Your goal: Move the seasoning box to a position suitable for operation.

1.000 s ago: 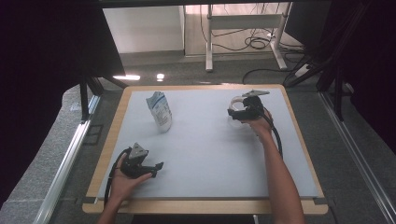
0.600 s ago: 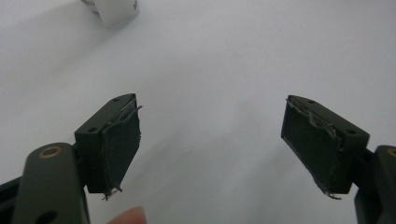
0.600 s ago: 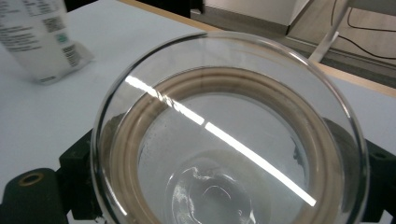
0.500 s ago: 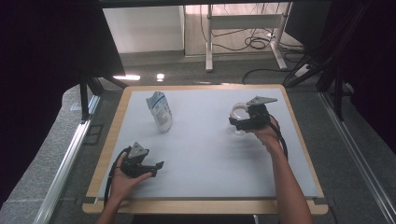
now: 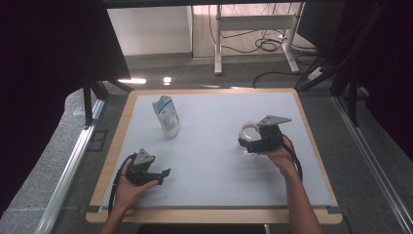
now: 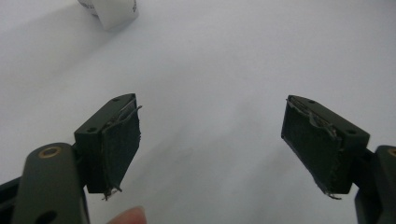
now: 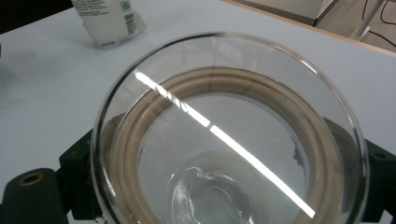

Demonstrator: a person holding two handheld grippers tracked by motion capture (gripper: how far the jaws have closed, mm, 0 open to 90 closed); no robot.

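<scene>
Nearest to me, at the front left of the pale grey table mat [image 5: 214, 161], my left gripper [image 5: 155, 173] rests low with its jaws spread wide and nothing between the worn black pads [image 6: 119, 149]. Bare mat lies ahead of it.

Farther out on the right, my right gripper [image 5: 247, 141] is clamped on a clear round glass lid with a tan sealing ring [image 7: 229, 135]. The jaws press its rim from both sides. In the high view the lid [image 5: 249, 131] appears just off the mat, though I cannot tell for sure.

Beyond both, toward the far left, stands a white printed plastic pouch [image 5: 166, 116], well apart from either gripper.

I judge the step in hand is carrying the lid. Next I need to keep the squeeze steady, since glass may slip, and pick a spot to set it down flat.

Room is generous: the centre is open, and the wooden table edge [image 5: 311, 141] on the right is the nearest limit.
</scene>
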